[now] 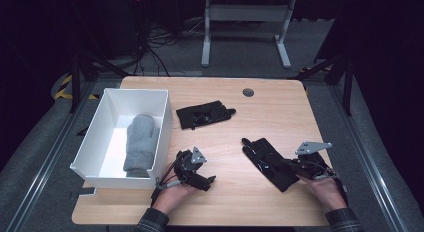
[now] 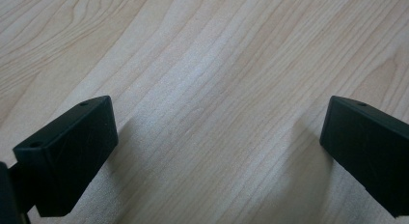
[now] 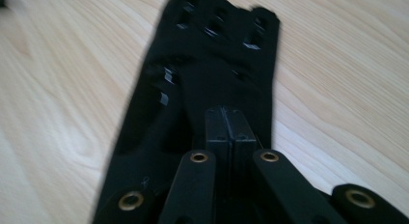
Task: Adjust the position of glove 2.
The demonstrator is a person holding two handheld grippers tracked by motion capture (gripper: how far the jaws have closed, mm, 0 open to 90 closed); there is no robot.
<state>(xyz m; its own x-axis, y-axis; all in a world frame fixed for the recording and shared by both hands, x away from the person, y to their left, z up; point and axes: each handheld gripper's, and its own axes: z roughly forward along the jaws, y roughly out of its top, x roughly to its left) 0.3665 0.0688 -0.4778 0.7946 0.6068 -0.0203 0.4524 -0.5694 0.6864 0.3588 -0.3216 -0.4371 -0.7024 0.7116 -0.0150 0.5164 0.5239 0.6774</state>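
The right gripper [image 3: 226, 125], jaws clenched on a flat black perforated glove [image 3: 212, 64], rests on the wood-grain table [image 3: 337, 89].

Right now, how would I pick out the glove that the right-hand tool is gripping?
Start at the white bin on the table's left, then cross to the near right side. The black glove lies there with its cuff in the shut right gripper. The other black glove lies farther back, untouched.
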